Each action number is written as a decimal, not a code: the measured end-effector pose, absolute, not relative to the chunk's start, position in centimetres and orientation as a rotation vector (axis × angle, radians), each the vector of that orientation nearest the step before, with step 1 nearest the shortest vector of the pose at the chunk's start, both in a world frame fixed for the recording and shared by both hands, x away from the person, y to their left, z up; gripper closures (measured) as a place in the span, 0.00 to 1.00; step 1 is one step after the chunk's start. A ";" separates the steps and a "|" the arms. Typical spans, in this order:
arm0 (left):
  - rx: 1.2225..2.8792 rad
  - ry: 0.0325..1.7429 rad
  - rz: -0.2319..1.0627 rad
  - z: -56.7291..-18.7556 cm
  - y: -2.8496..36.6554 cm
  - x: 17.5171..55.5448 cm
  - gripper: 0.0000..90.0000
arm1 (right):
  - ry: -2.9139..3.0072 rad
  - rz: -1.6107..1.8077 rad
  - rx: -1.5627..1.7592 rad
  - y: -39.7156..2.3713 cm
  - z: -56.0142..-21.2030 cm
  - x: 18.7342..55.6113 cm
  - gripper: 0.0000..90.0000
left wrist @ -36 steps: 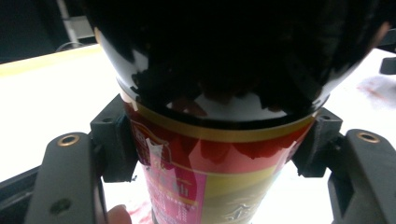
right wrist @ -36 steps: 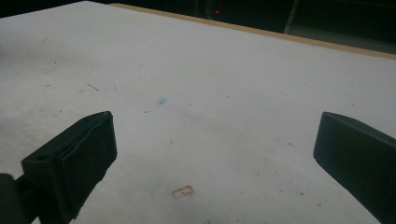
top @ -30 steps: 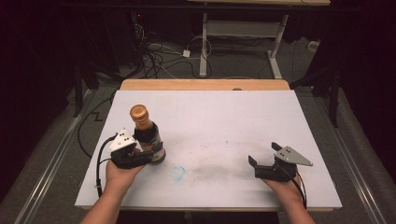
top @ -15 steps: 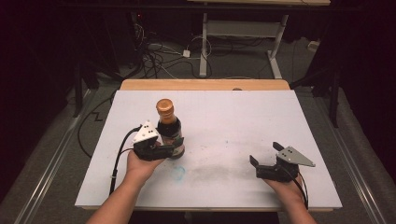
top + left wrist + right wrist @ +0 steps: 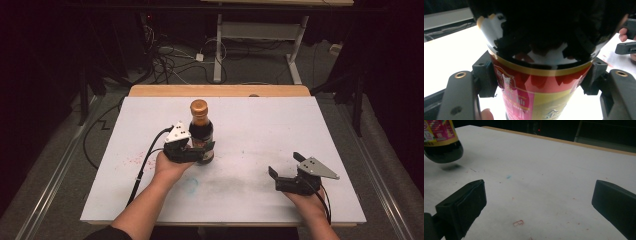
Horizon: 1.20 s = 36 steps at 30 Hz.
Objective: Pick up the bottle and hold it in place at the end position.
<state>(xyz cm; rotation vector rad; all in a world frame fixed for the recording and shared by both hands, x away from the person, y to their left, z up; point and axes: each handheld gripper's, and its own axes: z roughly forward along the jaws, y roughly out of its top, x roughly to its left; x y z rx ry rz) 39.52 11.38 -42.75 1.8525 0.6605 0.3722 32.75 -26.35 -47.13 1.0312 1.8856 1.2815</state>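
Observation:
A dark sauce bottle (image 5: 201, 128) with a copper cap and a red, pink and gold label stands upright near the middle of the white table top (image 5: 270, 125). My left gripper (image 5: 202, 150) is shut on its lower body, one jaw on each side. In the left gripper view the bottle (image 5: 536, 95) sits close between the jaws of the left gripper (image 5: 540, 80). The right gripper view shows the bottle's base (image 5: 442, 143) hanging just above its shadow. My right gripper (image 5: 285, 164) rests open at the front right, holding nothing. Its jaws (image 5: 539, 202) stand wide apart over bare table.
A wooden strip (image 5: 220, 90) runs along the table's far edge. Behind it are cables on the floor and a white desk frame (image 5: 260, 30). Faint red and blue marks dot the white surface (image 5: 517, 222). The right gripper (image 5: 626, 47) appears far off in the left gripper view.
My left gripper has carried the bottle rightward and a little farther from the person, from the table's left part toward its middle. The right gripper has stayed put.

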 end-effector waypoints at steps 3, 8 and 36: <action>1.854 0.656 0.354 -43.1 10.8 40.1 0.32 | 1.878 1.286 1.037 -26.4 -47.1 32.7 0.00; 1.874 0.662 0.350 -43.5 9.7 40.8 0.32 | 1.882 1.290 1.046 -26.5 -47.1 32.7 0.00; 1.910 0.606 0.354 -44.7 8.1 41.3 0.31 | 1.910 1.295 1.052 -26.3 -47.4 32.8 0.00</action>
